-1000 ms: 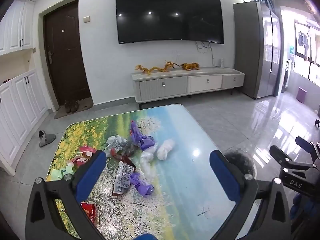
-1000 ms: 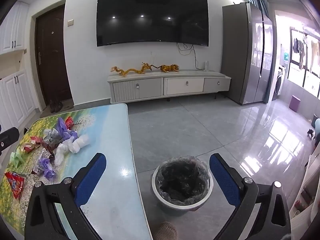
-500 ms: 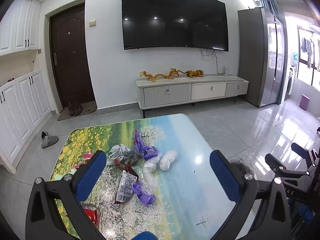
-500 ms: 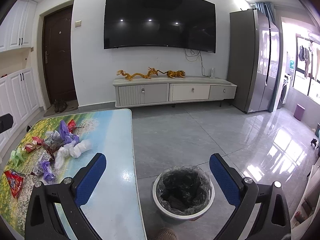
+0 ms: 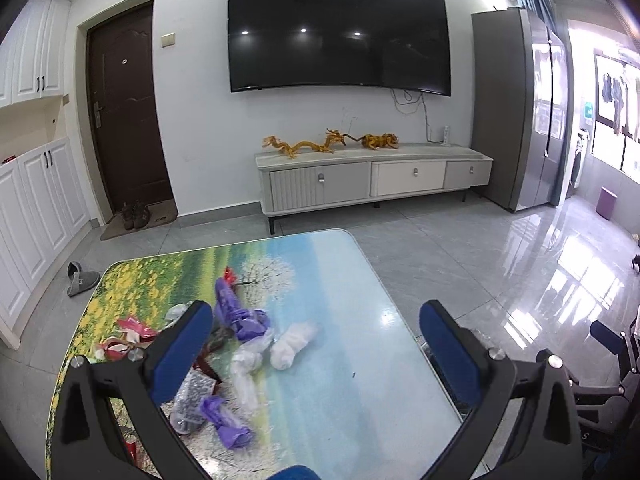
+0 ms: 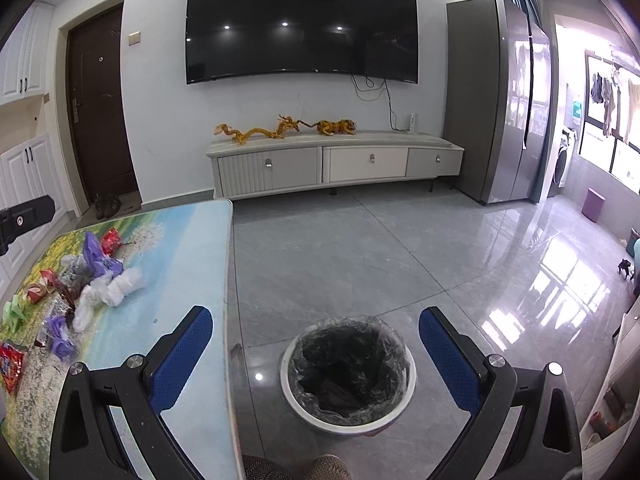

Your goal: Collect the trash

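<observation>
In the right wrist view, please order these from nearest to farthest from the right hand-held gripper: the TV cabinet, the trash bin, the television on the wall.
Measured from the right hand-held gripper:
1. Trash bin: on the floor, directly below between the open fingers.
2. TV cabinet: across the floor, against the far wall.
3. Television: mounted on the wall above the cabinet, marginally farther.

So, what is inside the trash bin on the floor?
The trash bin is lined with a clear plastic bag. Its inside looks dark, with something black crumpled at the bottom; what it is I cannot tell.
</observation>
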`<state>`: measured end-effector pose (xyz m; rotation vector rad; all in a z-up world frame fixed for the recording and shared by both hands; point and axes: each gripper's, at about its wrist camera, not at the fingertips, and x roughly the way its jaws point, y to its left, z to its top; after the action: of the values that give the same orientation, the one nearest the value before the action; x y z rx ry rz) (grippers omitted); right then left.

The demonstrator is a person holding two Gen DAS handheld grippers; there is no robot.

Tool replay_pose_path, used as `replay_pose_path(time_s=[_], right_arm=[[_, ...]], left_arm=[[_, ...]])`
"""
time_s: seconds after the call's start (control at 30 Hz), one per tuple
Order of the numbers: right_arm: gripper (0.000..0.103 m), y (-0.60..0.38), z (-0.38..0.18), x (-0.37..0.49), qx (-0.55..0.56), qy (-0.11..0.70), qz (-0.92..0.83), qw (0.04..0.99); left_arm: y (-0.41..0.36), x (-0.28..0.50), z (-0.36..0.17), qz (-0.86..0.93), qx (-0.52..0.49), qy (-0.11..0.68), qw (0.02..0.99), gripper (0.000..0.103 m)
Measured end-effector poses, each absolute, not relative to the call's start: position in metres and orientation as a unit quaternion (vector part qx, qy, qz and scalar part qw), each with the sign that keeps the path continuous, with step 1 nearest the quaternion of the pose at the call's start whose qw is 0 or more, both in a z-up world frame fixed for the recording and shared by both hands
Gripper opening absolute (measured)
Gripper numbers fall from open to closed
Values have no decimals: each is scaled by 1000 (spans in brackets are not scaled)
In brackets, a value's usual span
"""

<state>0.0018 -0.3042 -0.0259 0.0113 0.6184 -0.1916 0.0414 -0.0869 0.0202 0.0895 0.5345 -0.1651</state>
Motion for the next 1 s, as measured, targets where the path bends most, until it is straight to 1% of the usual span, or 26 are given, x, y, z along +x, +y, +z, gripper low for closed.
replay_pose_path(time_s=[0.13, 0.37, 0.73, 1.0], right_arm=[[103, -311, -29, -1, 5, 314, -97, 944], [103, -303, -17, -9, 23, 297, -99, 949], [103, -274, 6, -32, 0, 274, -128, 953], [103, -262, 3, -30, -3, 269, -131, 954]], left_arm=[[-99, 39, 20, -88, 53, 258, 961, 103], [-100, 27, 26, -95, 80, 241, 962, 103], [-70, 5, 33, -116, 70, 246, 960, 103], [-51, 9, 28, -104, 61, 251, 960, 103]])
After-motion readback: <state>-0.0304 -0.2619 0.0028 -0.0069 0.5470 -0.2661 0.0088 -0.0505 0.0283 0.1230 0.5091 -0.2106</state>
